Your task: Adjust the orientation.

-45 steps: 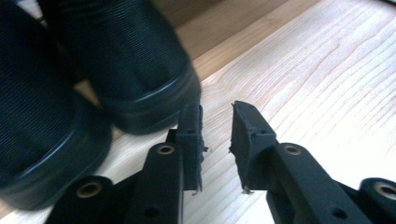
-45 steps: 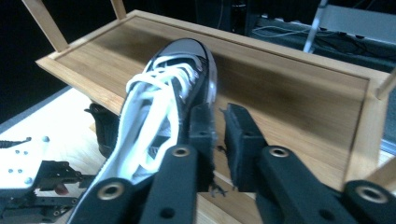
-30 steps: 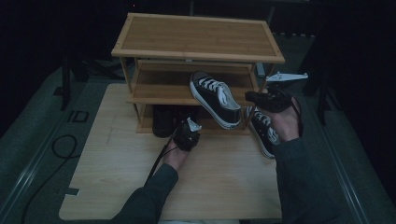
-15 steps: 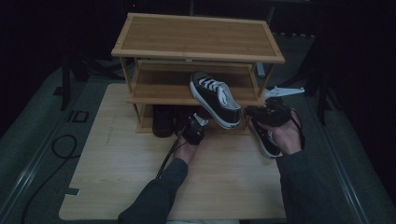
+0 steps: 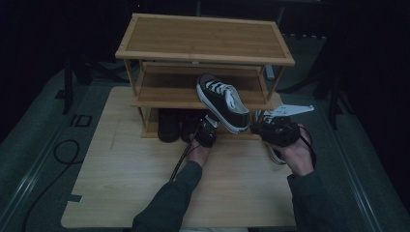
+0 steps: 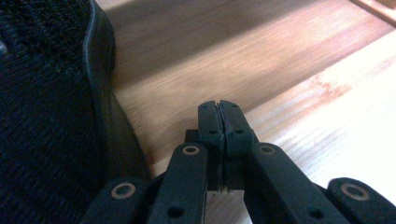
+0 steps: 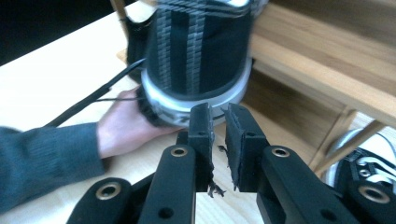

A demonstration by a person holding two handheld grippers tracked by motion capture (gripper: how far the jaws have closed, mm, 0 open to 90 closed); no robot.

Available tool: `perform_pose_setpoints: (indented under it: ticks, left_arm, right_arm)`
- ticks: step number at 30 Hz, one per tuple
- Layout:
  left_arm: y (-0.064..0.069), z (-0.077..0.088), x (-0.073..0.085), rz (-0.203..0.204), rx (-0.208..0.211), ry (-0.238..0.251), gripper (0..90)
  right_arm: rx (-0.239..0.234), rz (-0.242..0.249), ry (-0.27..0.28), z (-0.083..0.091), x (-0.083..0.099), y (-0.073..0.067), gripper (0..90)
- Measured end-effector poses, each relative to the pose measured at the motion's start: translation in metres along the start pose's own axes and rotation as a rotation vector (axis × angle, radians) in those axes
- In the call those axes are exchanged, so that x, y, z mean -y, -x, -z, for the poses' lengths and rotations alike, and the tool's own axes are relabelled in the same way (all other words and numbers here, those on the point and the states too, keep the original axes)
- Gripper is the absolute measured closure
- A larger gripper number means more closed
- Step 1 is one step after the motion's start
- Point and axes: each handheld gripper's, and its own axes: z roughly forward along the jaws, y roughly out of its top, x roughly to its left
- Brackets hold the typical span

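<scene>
Two grippers flank one sneaker, which sits tilted over the front edge of the rack's middle shelf, its long axis running from the shelf out and down toward the table. The left gripper, jaws pressed together on nothing, sits low beside a dark shoe. The right gripper, jaws slightly apart and empty, faces the sneaker's near end just ahead and above. I judge the right one nearer and better lined up to push or grip it; the left hand is under that end.
</scene>
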Motion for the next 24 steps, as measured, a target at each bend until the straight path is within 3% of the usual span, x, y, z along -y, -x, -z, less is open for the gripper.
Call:
perform_pose_setpoints:
  ticks: [4, 8, 9, 14, 24]
  left_arm:
    - [0.000, -0.004, -0.003, 0.024, -0.001, 0.006, 88.3]
    - [-0.002, -0.007, -0.005, 0.011, -0.021, -0.017, 88.2]
    - [0.000, -0.010, -0.006, 0.036, -0.015, 0.001, 88.5]
    - [0.000, -0.014, -0.010, 0.052, -0.024, -0.026, 89.6]
    - [0.001, -0.013, -0.009, 0.050, -0.031, -0.028, 89.9]
  right_arm:
    - [-0.008, 0.015, -0.001, 0.002, 0.002, -0.007, 81.5]
    - [-0.014, 0.017, -0.005, 0.001, 0.005, -0.009, 82.9]
    - [-0.017, 0.016, -0.007, 0.000, 0.006, -0.010, 83.1]
    - [-0.020, 0.018, -0.009, -0.002, 0.007, -0.012, 84.7]
    - [-0.009, 0.026, -0.021, -0.008, 0.004, -0.015, 89.9]
